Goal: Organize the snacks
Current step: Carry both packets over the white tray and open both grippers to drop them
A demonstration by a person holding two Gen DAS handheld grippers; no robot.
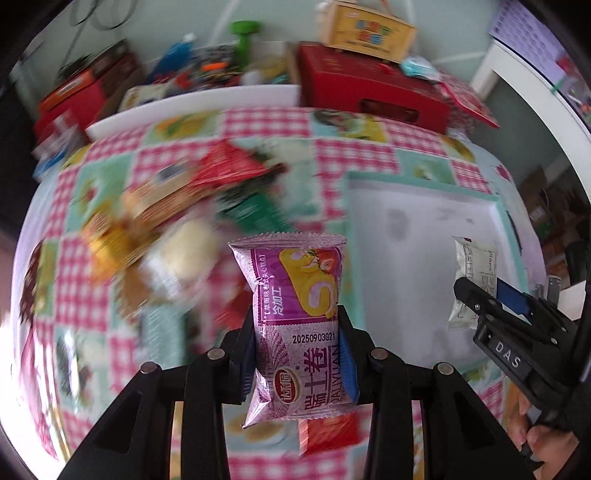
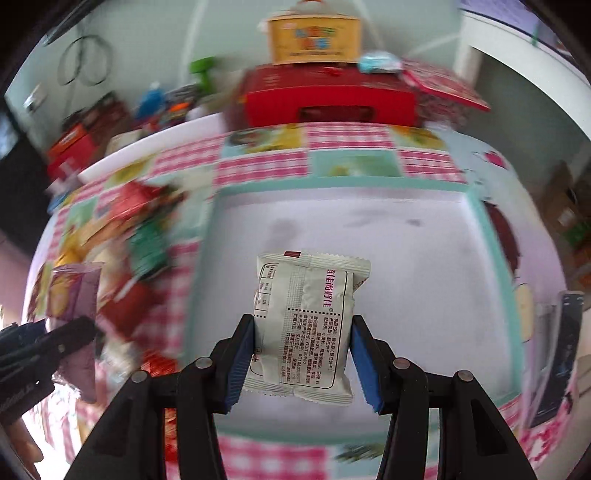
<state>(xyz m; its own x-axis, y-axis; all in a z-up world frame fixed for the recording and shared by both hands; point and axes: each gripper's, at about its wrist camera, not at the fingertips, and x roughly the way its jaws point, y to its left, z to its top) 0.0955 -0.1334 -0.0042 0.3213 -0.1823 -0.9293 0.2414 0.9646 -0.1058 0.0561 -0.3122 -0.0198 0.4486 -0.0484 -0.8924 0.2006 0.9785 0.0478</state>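
My left gripper (image 1: 295, 325) is shut on a purple cake-roll snack packet (image 1: 295, 306) and holds it upright above the checked tablecloth, left of the tray. My right gripper (image 2: 303, 332) is shut on a white snack packet (image 2: 306, 321) and holds it over the white, teal-rimmed tray (image 2: 424, 236). The right gripper (image 1: 491, 295) with its white packet (image 1: 472, 273) also shows in the left wrist view, over the tray (image 1: 406, 236). The left gripper (image 2: 66, 332) and purple packet (image 2: 74, 291) show at the left of the right wrist view. A blurred pile of snack packets (image 1: 177, 214) lies left of the tray.
Red boxes (image 1: 373, 88) and a yellow box (image 1: 365, 31) stand at the table's far edge among other clutter. A white board (image 1: 192, 107) lies behind the cloth. A dark phone-like object (image 2: 557, 354) lies right of the tray. A red packet (image 1: 328, 432) lies below my left gripper.
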